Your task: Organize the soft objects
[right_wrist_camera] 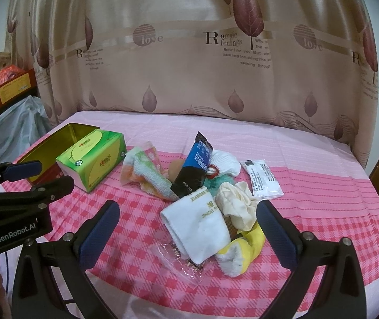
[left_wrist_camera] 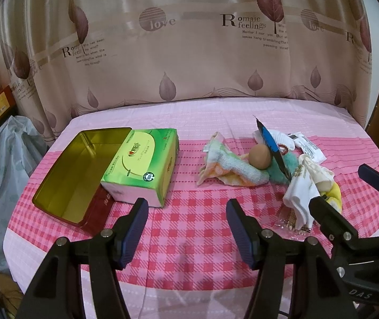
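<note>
Both tools gape wide: left tool (left_wrist_camera: 186, 218) right of the green tissue box (left_wrist_camera: 141, 164), right tool (right_wrist_camera: 188, 220) over the white folded cloth (right_wrist_camera: 200, 226).

We see a glossy gold metal tin (left_wrist_camera: 67, 170), a smooth shiny wrapped tissue pack (left_wrist_camera: 141, 164), a woven checked cloth (left_wrist_camera: 189, 226) on the table, a fluffy terry towel (right_wrist_camera: 149, 178), a matt white cloth (right_wrist_camera: 200, 228), crinkly clear plastic (right_wrist_camera: 178, 263), and a satiny curtain (left_wrist_camera: 189, 53). The brown ball (left_wrist_camera: 259, 156) looks smooth, perhaps rubbery.
</note>
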A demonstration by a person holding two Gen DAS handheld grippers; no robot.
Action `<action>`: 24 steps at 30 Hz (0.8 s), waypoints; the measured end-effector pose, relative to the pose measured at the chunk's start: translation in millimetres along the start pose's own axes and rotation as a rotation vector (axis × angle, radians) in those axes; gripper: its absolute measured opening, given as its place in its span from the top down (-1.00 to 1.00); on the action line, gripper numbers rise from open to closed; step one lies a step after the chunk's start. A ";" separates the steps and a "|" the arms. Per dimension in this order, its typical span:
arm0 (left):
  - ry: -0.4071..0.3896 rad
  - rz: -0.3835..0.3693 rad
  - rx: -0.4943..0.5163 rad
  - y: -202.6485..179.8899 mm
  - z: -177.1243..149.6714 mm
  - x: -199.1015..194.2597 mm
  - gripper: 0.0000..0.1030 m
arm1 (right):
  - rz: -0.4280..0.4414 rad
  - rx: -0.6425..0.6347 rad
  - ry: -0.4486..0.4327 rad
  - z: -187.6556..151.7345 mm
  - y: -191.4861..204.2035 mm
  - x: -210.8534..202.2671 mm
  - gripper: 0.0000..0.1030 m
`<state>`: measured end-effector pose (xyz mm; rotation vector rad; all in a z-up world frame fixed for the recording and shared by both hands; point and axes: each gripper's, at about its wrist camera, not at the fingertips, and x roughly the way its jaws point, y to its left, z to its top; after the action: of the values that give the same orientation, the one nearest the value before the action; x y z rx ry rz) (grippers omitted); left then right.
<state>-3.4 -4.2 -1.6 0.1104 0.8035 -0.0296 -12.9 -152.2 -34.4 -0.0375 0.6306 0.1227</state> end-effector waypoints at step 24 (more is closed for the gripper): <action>0.005 -0.004 0.002 2.3 -2.9 2.3 -0.21 | 0.004 0.000 0.001 -0.5 0.3 0.1 -0.90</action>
<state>-3.7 -1.5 -5.1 0.1108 0.8087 -0.0340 -13.2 -151.9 -34.9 -0.0368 0.6317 0.1264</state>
